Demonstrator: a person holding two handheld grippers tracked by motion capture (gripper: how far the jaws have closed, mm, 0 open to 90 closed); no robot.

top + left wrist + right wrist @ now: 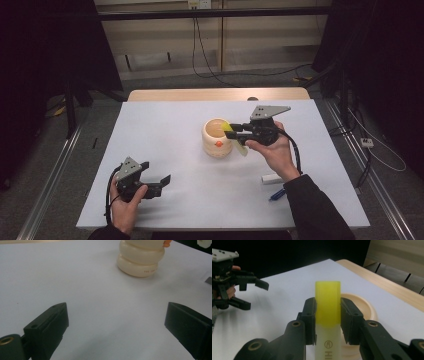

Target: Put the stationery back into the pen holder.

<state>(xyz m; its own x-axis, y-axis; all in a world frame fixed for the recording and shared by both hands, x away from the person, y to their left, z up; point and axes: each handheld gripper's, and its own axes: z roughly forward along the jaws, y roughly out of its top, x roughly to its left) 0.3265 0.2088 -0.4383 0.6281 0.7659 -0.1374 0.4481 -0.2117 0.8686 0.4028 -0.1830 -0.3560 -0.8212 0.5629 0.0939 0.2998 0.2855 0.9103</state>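
A cream ring-shaped cup [217, 142] with an orange dot stands near the middle of the white table [165, 130]. My right gripper [231, 131] is shut on a highlighter [242, 148] with a yellow cap, held at the cup's right rim. In the right gripper view the highlighter [327, 302] is clamped between both pads of the right gripper [328, 308], with the cup's open mouth [364, 306] just behind. My left gripper [157, 181] rests low at the table's front left, open. In the left gripper view nothing lies between the jaws of the left gripper [117, 312], and the cup [140, 260] stands farther off.
A small white block [272, 179] and a blue pen [278, 194] lie on the table beside the right forearm. A wooden strip [215, 94] runs along the table's far edge. Cables trail over the floor behind the table.
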